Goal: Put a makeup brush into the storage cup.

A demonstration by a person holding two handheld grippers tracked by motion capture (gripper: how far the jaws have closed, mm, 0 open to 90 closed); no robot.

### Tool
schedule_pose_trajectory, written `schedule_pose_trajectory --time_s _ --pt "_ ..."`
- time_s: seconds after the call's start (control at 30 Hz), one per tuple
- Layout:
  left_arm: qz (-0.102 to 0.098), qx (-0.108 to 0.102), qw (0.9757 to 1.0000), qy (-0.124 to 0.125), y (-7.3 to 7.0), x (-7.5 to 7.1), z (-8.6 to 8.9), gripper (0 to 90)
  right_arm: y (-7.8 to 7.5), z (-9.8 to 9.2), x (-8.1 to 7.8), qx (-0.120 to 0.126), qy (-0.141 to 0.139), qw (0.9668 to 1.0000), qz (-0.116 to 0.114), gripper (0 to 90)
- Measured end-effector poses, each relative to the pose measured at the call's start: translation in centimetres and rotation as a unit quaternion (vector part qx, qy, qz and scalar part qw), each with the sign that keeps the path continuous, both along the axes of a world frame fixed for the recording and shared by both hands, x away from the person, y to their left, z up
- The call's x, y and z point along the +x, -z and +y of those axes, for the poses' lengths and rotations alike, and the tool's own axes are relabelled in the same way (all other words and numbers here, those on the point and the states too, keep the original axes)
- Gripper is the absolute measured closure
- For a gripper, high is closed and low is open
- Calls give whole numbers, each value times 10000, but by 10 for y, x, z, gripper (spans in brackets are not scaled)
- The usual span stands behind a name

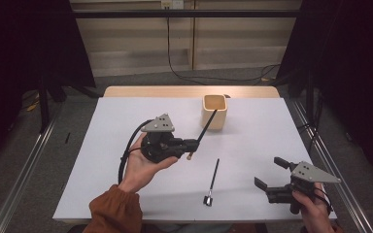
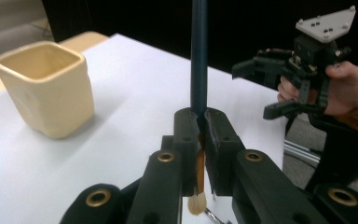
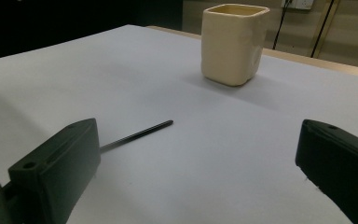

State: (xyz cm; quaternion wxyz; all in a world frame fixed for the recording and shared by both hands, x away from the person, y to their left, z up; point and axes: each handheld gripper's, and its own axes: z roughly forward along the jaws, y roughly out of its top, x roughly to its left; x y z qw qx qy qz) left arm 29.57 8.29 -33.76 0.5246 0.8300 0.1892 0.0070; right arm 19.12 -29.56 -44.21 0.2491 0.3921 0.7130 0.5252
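The table (image 1: 126, 126) has a white top with a pale wood edge along its far side. Grey carpet floor (image 1: 141, 77) surrounds it. The far wall (image 1: 131, 43) is cream panelled, with a socket plate (image 1: 171, 4) at the top and a black cable (image 1: 175, 63) running down and across the floor. Black curtains (image 1: 24, 43) hang left and right. Metal rails (image 1: 24, 170) flank both sides of the table. Lighting is dim and even.

No text, label, brand or number can be read anywhere (on any surface shown).
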Motion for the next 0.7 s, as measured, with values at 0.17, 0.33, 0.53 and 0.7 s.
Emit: schedule_pose_trajectory --time_s 0.17,0.33,0.53,0.7 --pt "151 428 9990 47 4 1 -1 843 0 0 0 1 3 10000 6 0" --pt "272 944 9950 152 4 3 -5 842 0 0 0 -13 -1 10000 0 0" --pt "419 1414 9887 255 3 5 -8 842 0 0 0 -11 7 10000 1 0" --pt "530 1684 9835 385 3 6 -10 842 0 0 0 -18 2 10000 1 0"
